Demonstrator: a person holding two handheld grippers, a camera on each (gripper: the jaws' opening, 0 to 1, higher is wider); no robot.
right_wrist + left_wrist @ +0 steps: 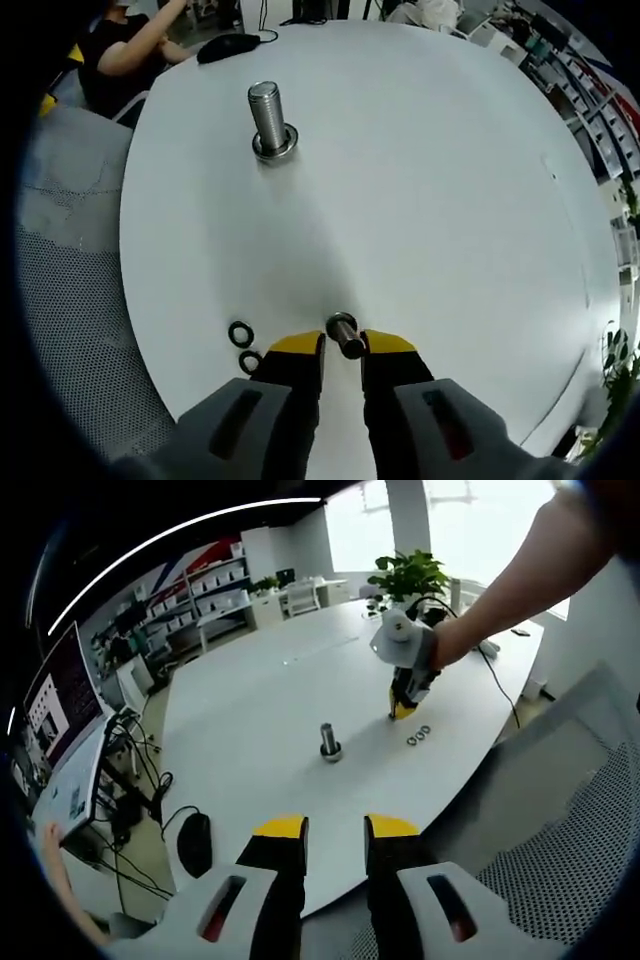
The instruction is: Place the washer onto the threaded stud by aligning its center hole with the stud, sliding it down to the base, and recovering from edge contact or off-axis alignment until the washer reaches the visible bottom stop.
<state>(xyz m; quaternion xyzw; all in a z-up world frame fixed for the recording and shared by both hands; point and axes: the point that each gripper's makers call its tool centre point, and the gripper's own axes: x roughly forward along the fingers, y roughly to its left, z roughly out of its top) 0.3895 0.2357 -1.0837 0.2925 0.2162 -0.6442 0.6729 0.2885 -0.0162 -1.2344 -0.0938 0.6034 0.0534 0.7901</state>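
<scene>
Washer pickup beside threaded stud [270, 120].
Right gripper [343, 345] jaws narrowly pinch a washer [345, 335] edge-on; left gripper [335, 827] open, empty. Tilted grip risks rim catching stud top.

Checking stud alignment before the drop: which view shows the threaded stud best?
Right gripper view. The threaded stud stands upright on the white table, large enough to show its threads and the ring at its base. In the left gripper view the stud is small and distant, threads not readable.
</scene>
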